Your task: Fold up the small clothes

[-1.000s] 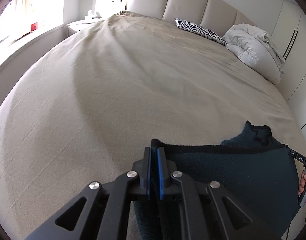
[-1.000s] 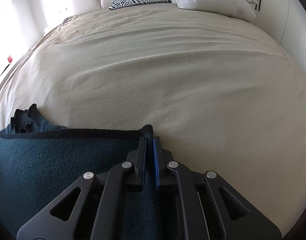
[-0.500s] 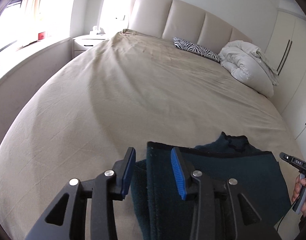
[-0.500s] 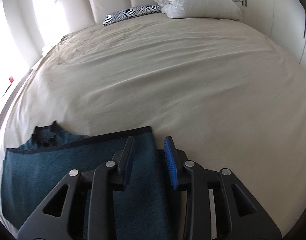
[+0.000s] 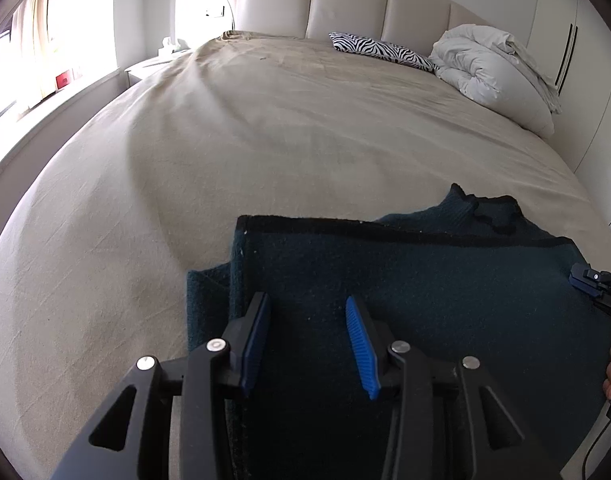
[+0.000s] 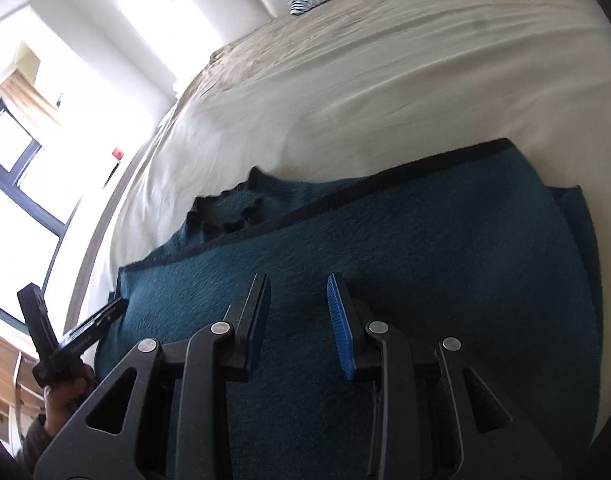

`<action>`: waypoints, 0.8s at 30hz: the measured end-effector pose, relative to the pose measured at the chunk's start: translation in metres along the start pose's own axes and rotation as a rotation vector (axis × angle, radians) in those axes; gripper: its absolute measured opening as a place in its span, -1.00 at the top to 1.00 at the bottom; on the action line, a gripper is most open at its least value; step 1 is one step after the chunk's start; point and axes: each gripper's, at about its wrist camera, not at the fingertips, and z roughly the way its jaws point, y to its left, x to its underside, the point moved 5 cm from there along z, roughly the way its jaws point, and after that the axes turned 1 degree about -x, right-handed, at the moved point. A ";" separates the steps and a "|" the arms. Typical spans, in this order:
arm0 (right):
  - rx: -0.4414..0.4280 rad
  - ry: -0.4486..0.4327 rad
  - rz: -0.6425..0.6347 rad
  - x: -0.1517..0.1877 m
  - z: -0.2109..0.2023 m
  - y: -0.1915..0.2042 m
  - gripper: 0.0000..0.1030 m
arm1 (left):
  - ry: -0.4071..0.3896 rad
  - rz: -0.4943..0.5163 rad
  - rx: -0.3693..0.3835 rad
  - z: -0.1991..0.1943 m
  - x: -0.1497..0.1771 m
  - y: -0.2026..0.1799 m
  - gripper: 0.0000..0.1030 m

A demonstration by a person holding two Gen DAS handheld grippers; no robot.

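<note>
The dark teal garment (image 5: pixel 425 280) lies folded flat on the bed (image 5: pixel 265 140), at its near edge, far from the zebra pillow (image 5: pixel 381 50); above the garment the left gripper (image 5: pixel 307 340) is opening, nothing pinched; the right gripper (image 6: pixel 297 320) hangs part open, empty

Both tongs (image 5: pixel 307 334) (image 6: pixel 297 312) let go; left opening; garment (image 5: pixel 425 280) flat

Left hand-held gripper (image 5: pixel 307 340), right hand-held gripper (image 6: pixel 298 322): black frames, silver screws, ribbed blue pads (image 5: pixel 361 350).
</note>
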 end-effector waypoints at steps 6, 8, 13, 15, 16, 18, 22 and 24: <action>0.037 -0.106 0.167 -0.020 -0.032 -0.068 0.48 | -0.007 -0.027 0.026 -0.003 0.003 0.004 0.15; 0.053 -0.131 0.213 -0.023 -0.042 -0.083 0.48 | 0.001 -0.032 0.029 -0.003 0.001 0.005 0.15; 0.095 -0.199 0.222 -0.024 -0.073 -0.082 0.44 | 0.008 -0.062 0.015 -0.017 0.001 0.002 0.15; 0.015 -0.171 0.191 -0.014 -0.076 -0.058 0.44 | 0.000 -0.066 0.062 -0.032 0.005 -0.008 0.14; -0.023 -0.145 0.168 -0.006 -0.075 -0.043 0.44 | -0.005 -0.072 0.092 -0.041 0.009 -0.014 0.09; -0.107 -0.088 0.112 0.018 -0.070 -0.010 0.44 | -0.014 -0.077 0.146 -0.059 0.024 -0.027 -0.10; -0.244 0.080 0.063 0.081 -0.041 0.037 0.44 | 0.022 -0.042 0.178 -0.073 0.062 -0.047 -0.16; -0.225 0.123 0.057 0.102 -0.028 0.039 0.44 | 0.028 -0.019 0.160 -0.071 0.075 -0.045 -0.15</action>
